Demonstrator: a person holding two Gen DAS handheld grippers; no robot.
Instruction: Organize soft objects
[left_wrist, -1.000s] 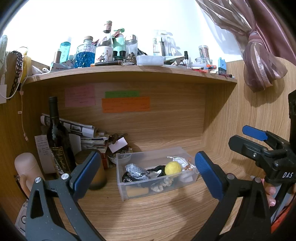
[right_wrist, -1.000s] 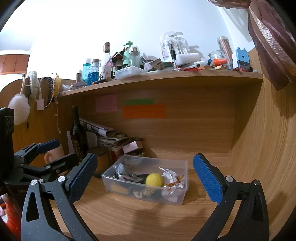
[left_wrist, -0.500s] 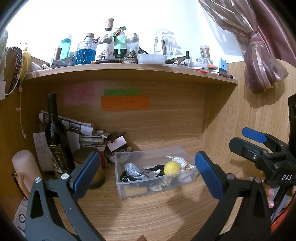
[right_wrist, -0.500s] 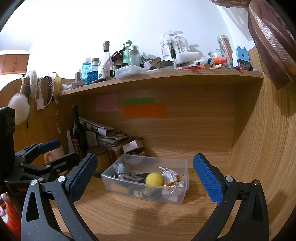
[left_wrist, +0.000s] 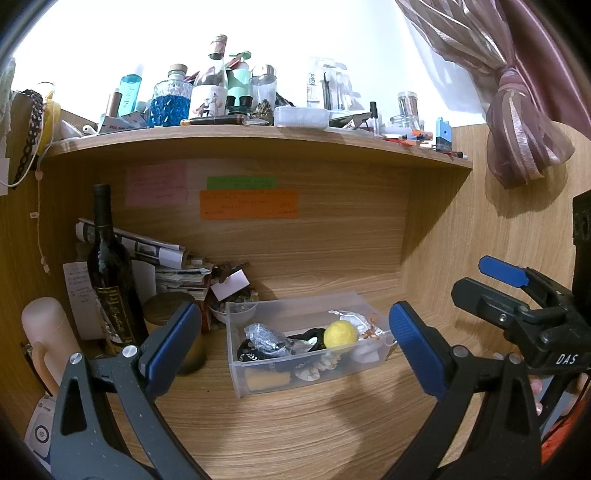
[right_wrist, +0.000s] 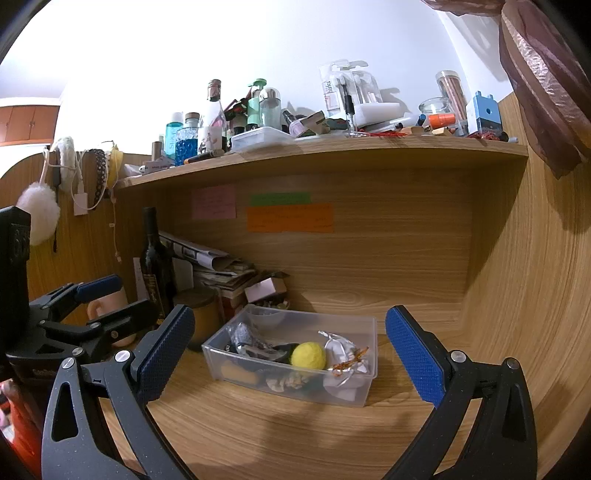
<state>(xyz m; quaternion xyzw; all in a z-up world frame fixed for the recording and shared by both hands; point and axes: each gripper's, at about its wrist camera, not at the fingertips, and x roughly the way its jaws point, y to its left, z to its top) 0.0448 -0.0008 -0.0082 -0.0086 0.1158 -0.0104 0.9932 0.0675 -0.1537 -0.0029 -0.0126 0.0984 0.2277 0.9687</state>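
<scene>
1. My left gripper (left_wrist: 293, 345) and right gripper (right_wrist: 290, 349) hang spread wide, holding nothing, short of the clear plastic bin (left_wrist: 295, 373).
2. Inside the bin: a yellow ball (left_wrist: 340, 334), crumpled foil (left_wrist: 264, 334), a white pouch (right_wrist: 341, 349).
3. A wine bottle (left_wrist: 110, 273) stands left of the bin.

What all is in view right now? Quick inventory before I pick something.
Bin: one, clear plastic, on desk, centre.
Ball: one, yellow, in bin, right of middle.
Foil wrap: one, silver, in bin, left.
White pouch: one, in bin, right end.
Wine bottle: one, dark, upright at desk's left.
Papers: stack, behind bottle.
Notes: three, pink, green, orange, on back panel.
Bottles and jars: many, mixed, on top shelf.
Curtain: one, mauve, upper right.
Left tool: open, empty.
Right tool: open, empty.
</scene>
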